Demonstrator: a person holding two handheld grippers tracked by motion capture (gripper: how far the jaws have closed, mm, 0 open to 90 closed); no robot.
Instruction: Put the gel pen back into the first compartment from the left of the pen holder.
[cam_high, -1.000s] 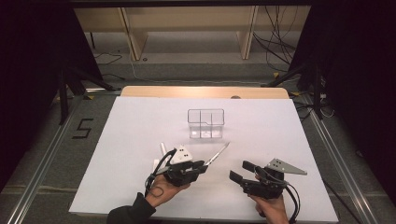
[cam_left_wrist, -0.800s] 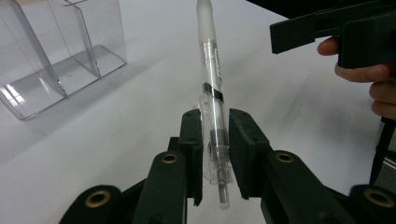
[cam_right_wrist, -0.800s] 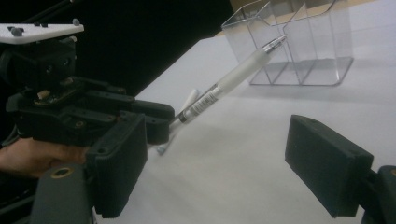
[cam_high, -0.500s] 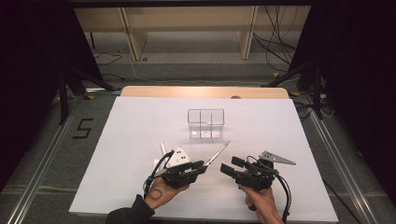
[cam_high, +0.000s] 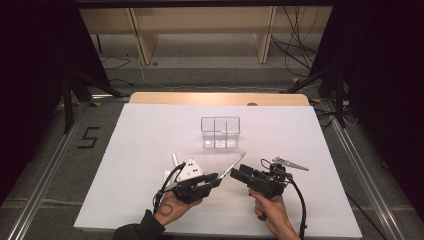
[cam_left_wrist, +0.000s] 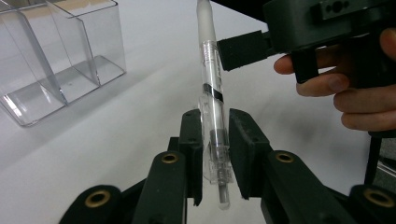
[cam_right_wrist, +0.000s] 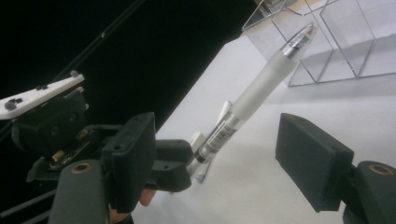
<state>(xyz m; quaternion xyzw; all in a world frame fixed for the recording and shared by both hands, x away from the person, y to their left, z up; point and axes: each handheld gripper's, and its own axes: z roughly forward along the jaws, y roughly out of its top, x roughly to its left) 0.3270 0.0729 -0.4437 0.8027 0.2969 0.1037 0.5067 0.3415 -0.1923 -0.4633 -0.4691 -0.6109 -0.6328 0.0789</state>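
Note:
A clear-barrelled pen (cam_left_wrist: 210, 70) with a frosted grip stands gripped near its clicker end in my left gripper (cam_left_wrist: 215, 154), which is shut on it. In the high view the pen (cam_high: 234, 165) slants up and to the right from the left gripper (cam_high: 216, 179), low on the white table. My right gripper (cam_high: 241, 174) is open just right of the pen. In the right gripper view the pen (cam_right_wrist: 261, 84) lies between its spread jaws (cam_right_wrist: 219, 149) without touching either, tip toward the clear box.
A clear plastic organizer (cam_high: 220, 132) with several compartments stands on the white table (cam_high: 125, 160) a little beyond the grippers; it also shows close by as the clear box (cam_left_wrist: 56, 56). A wooden strip (cam_high: 215, 98) runs along the table's far edge. Dark floor and cables lie beyond.
My right gripper has moved left across the table, from well apart to right beside the pen, jaws open around it. The left gripper has held still with the pen.

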